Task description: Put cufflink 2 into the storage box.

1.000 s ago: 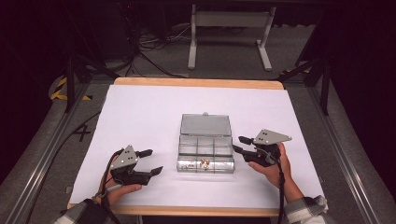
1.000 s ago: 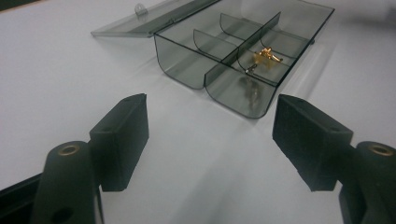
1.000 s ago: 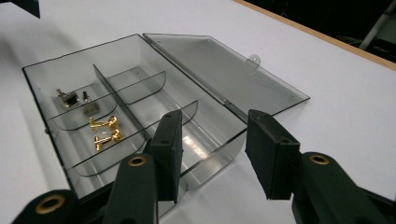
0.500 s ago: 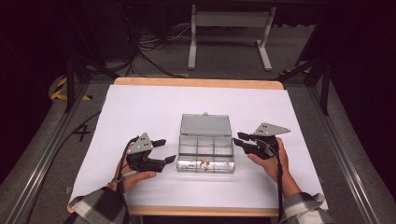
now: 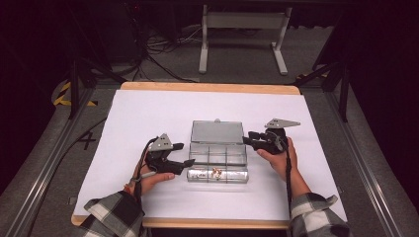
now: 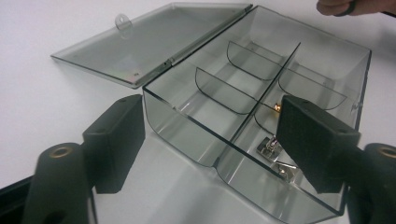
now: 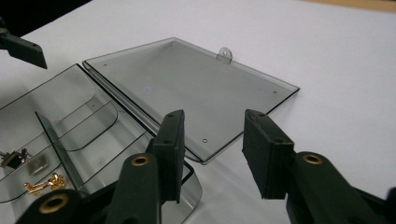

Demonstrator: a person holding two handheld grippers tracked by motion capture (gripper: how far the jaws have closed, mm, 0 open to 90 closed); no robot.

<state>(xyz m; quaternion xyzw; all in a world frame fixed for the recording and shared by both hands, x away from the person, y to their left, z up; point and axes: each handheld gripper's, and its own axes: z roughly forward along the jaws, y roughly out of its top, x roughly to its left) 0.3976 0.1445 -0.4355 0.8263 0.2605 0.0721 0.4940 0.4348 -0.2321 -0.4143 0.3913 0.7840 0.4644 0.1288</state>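
The clear plastic box (image 5: pixel 218 159) stands in the middle of the white table (image 5: pixel 138 118), between my two grippers, and its lid (image 5: pixel 217 132) lies open flat behind it. My left gripper (image 5: pixel 189 162) is at the box's left end with the jaws apart and nothing between them. My right gripper (image 5: pixel 245 139) is at the far right corner, near the hinge, jaws also apart and empty. I judge the box light, stiff and smooth, so it can slide or crack; I would take it on a side wall, not on the thin dividers (image 6: pixel 223 91). Some small metal pieces (image 7: pixel 42 183), gold and silver, lie in the front compartments, but I cannot tell exactly what they are.
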